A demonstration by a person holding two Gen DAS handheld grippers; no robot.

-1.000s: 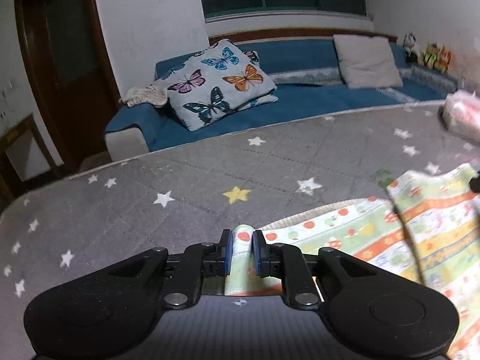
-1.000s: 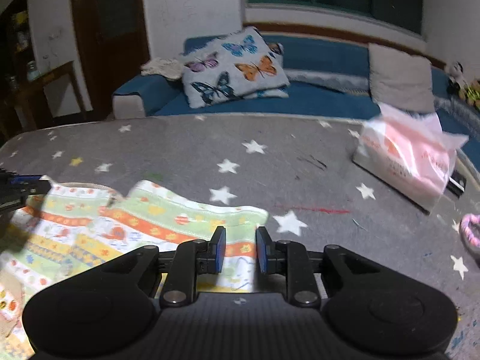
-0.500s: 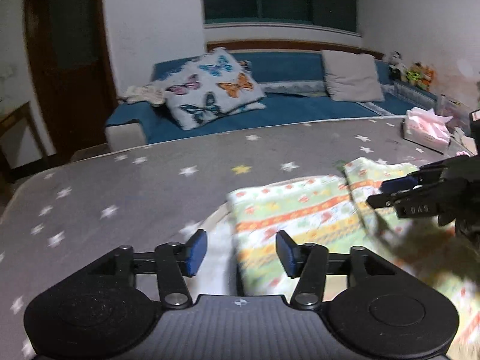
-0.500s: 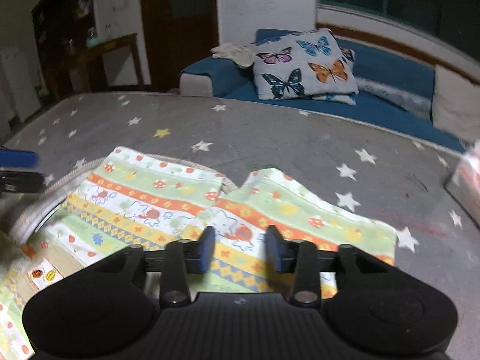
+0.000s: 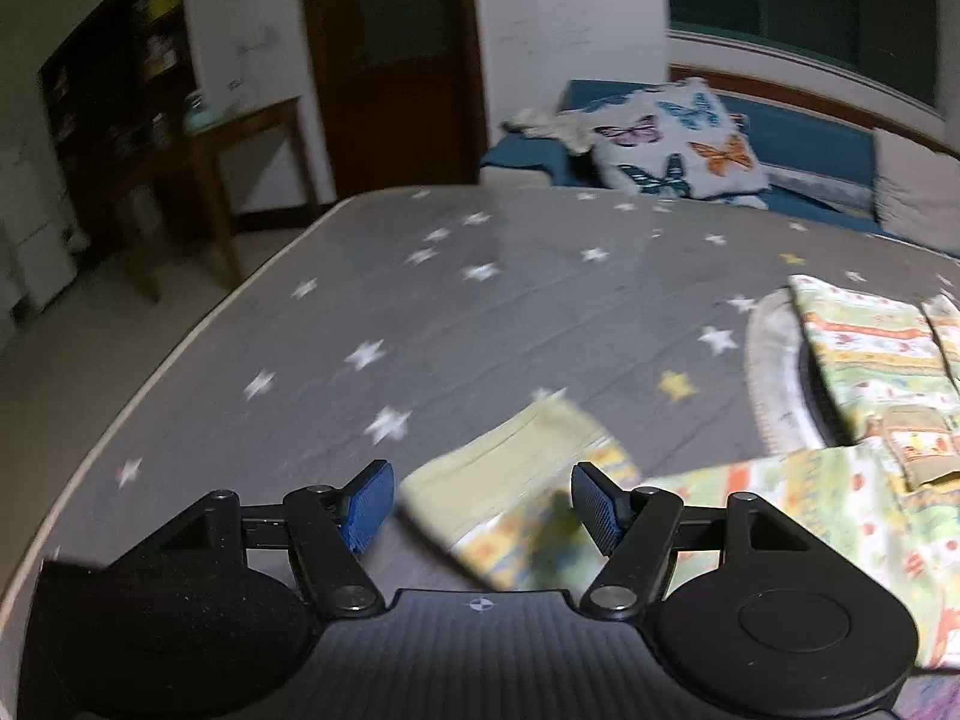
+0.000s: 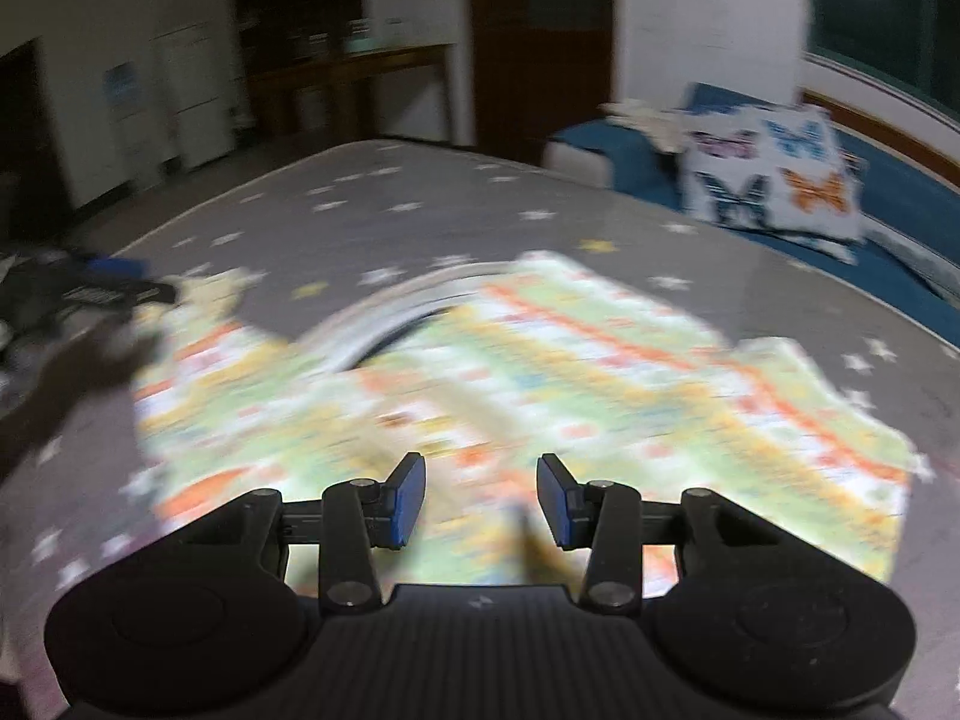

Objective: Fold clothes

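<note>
Hovering wide apart, your left gripper [image 5: 483,501] and right gripper [image 6: 480,498] frame the pastel striped cloth garment [image 6: 540,372], gripping nothing.

At my twelve o'clock spreads a grey star-printed bed cover [image 5: 456,324]. Beyond it, toward two o'clock, I see a blue sofa [image 5: 798,138] with a butterfly pillow [image 5: 678,147] leaning on it. At eleven o'clock stands a wooden side table [image 5: 228,138], with a dark wooden door [image 5: 396,60] behind it.
</note>
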